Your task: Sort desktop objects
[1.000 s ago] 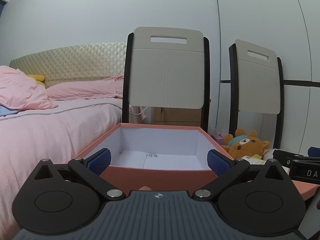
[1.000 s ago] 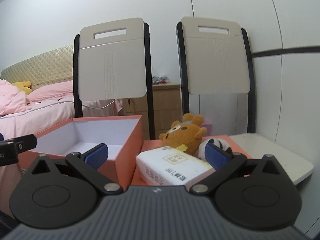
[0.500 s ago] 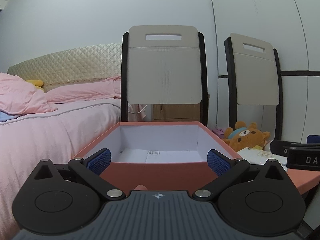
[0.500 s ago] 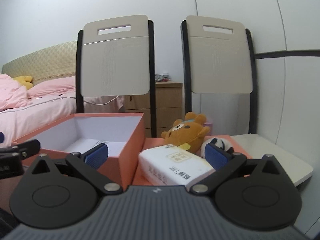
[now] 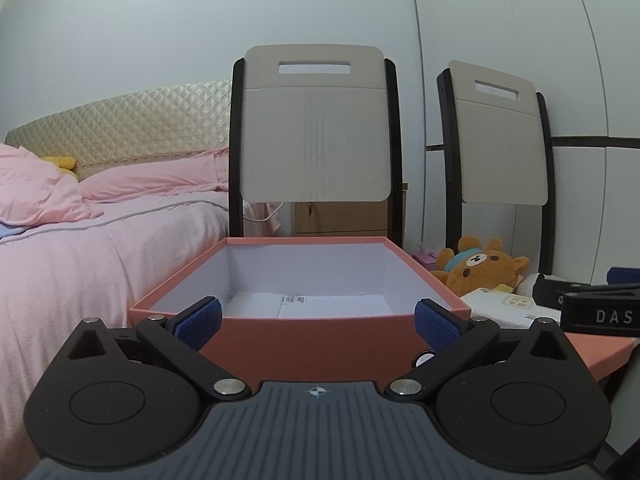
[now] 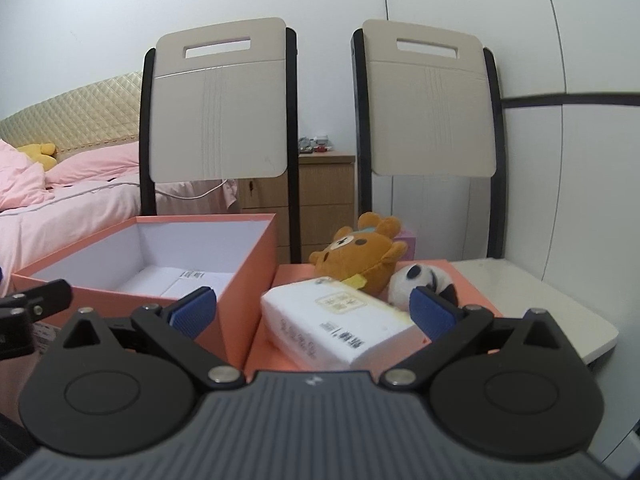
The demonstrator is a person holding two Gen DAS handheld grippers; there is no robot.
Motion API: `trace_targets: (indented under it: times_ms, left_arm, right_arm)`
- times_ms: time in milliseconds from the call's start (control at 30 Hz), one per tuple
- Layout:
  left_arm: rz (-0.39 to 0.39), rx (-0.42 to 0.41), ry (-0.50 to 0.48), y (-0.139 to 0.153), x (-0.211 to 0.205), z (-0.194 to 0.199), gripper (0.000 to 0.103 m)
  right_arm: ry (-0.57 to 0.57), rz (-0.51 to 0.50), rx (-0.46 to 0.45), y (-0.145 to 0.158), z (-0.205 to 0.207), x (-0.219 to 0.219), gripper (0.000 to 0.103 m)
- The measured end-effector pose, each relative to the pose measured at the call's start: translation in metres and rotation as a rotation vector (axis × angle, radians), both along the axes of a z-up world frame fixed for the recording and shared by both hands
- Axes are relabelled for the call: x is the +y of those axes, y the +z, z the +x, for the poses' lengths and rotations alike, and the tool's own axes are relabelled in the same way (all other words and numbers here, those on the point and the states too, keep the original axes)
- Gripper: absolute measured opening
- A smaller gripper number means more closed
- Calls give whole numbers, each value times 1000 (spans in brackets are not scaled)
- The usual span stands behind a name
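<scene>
An open salmon-pink box (image 5: 304, 328) with a white inside stands in front of my left gripper (image 5: 318, 320), which is open and empty. The box also shows in the right wrist view (image 6: 256, 248). My right gripper (image 6: 312, 312) is open and empty just before a white tissue pack (image 6: 340, 324), which lies on a flat pink lid (image 6: 460, 280). A brown plush bear (image 6: 360, 252) and a small panda plush (image 6: 420, 280) lie behind the pack. The bear (image 5: 480, 268) and the pack (image 5: 504, 304) show in the left wrist view too.
Two beige chairs (image 6: 220, 108) (image 6: 432, 100) stand behind the objects. A bed with pink bedding (image 5: 80, 240) is at the left. A wooden drawer unit (image 6: 320, 192) stands behind. A white surface (image 6: 540, 304) lies at the right. The other gripper (image 5: 592, 304) shows at the right edge.
Both grippers have pulled back a little and risen, so the box and the tissue pack sit lower in view. Both stay open and empty.
</scene>
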State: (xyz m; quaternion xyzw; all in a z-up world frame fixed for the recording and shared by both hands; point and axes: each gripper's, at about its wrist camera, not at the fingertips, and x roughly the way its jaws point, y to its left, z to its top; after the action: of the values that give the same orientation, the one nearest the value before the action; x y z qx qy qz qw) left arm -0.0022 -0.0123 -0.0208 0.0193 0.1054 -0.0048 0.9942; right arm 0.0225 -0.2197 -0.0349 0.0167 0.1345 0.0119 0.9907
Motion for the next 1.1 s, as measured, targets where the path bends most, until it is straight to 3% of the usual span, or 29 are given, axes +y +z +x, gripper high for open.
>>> trace_targets:
  times_ms: [100,300,667,833,1100]
  left_arm:
    - [10,2,25,0,-1,1,103]
    - [-21,58,72,6,8,5,103]
    - [-103,75,30,16,22,8,103]
    - [-113,63,26,16,19,6,103]
    - [-114,28,24,13,14,0,103]
  right_arm:
    - [-21,-10,-12,1,4,-6,103]
    - [112,202,25,0,13,-29,103]
    - [25,114,28,3,18,-36,103]
    - [15,143,47,1,20,-44,103]
    - [30,190,-2,2,11,-41,103]
